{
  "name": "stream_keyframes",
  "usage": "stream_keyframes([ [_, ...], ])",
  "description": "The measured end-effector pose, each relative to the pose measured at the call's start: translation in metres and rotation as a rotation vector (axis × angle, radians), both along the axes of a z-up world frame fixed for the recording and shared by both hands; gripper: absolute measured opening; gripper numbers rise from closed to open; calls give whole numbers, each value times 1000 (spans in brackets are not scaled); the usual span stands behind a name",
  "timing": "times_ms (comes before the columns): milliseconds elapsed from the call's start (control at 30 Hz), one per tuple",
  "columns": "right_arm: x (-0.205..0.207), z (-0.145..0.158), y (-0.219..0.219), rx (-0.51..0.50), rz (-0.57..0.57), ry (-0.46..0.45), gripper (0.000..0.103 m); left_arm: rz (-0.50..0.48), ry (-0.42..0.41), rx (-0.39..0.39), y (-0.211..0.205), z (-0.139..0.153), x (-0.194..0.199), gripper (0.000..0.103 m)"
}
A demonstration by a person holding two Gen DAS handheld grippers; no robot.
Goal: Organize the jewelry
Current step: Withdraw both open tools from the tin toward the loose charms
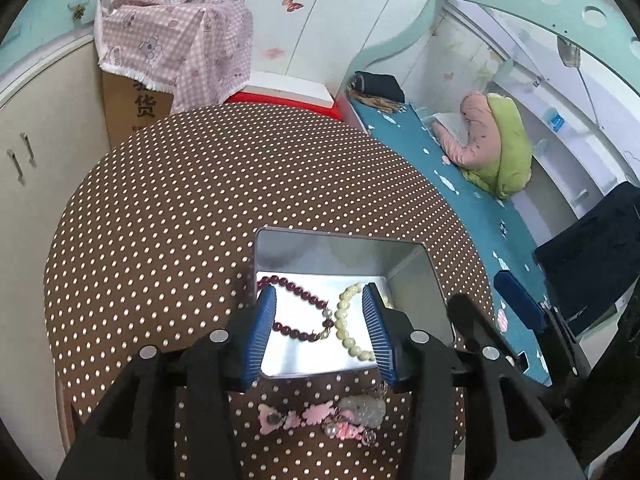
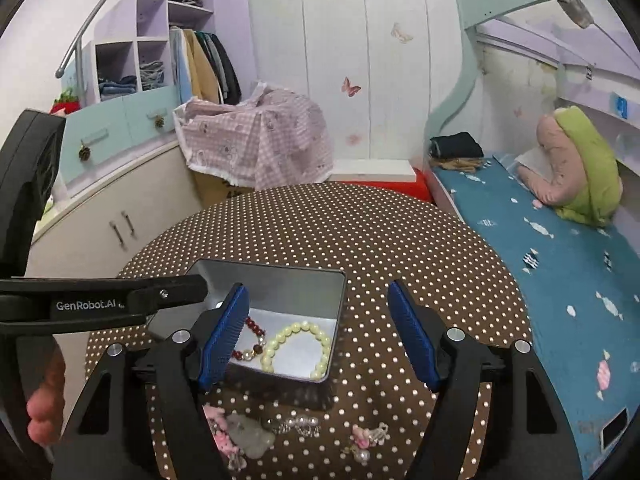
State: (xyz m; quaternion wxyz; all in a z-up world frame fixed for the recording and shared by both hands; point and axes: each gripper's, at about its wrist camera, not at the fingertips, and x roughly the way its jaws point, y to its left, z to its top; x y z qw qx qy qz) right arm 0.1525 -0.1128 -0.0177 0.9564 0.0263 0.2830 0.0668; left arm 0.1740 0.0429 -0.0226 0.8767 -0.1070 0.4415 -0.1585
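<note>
Sorting half done: dark red bracelet and cream bead bracelet lie in the open tin, both hand-held grippers, left and right, open and empty, so next probably the pink charm bracelet on the dotted surface before the tin.

**Bedroom around the dotted tabletop**

A round tabletop wears a brown cloth with white dots. Behind it a pink checked cloth drapes over a cardboard box. Beside that lies a white slab on a red block. A bunk bed with a teal sheet holds a pink and green pillow and folded dark clothes. White wardrobe doors carry butterfly stickers. Shelves hold folded clothes.
</note>
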Motion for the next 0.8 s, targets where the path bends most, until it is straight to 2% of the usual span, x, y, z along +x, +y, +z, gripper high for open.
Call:
stream_keyframes([
  [167, -16, 2, 3, -17, 2, 4, 70, 11, -4, 49, 3, -2, -13, 44],
  [467, -50, 6, 3, -23, 5, -5, 70, 10, -23, 73, 10, 4, -45, 44],
  [567, -62, 4, 4, -31, 12, 0, 70, 6, -35, 88, 10, 6, -56, 50],
  [800, -81, -21, 16, -38, 98, 99, 69, -1, -55, 149, 14, 5, -84, 52],
])
